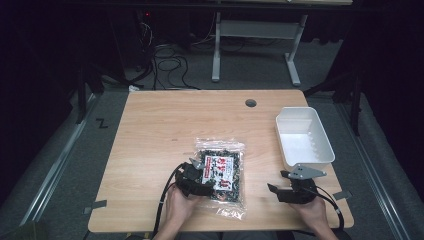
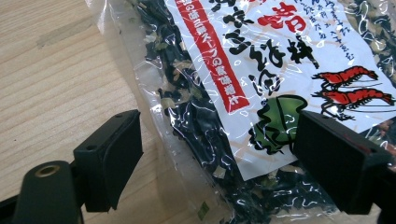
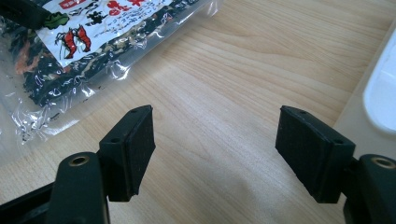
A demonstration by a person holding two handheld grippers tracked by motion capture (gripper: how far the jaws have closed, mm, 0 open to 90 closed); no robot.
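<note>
A clear bag of dark dried seaweed (image 1: 222, 170) with a white and red label showing shrimps lies flat on the wooden table (image 1: 160, 130) near its front edge. My left gripper (image 1: 202, 175) sits low at the bag's near left side. In the left gripper view the bag (image 2: 261, 60) runs between the wide-apart jaws of that gripper (image 2: 215, 140), one jaw over bare wood and the other over the label, neither pressing on it. My right gripper (image 1: 276, 181) stands open over bare wood to the right of the bag (image 3: 93, 42), with nothing between its jaws (image 3: 215, 135).
A white rectangular tub (image 1: 300, 111) stands empty at the table's right side, just beyond the right gripper; its rim (image 3: 380, 93) shows at the right gripper view's edge. A round cable hole (image 1: 250, 103) sits at the far edge. Desk legs and cables lie on the floor behind.
</note>
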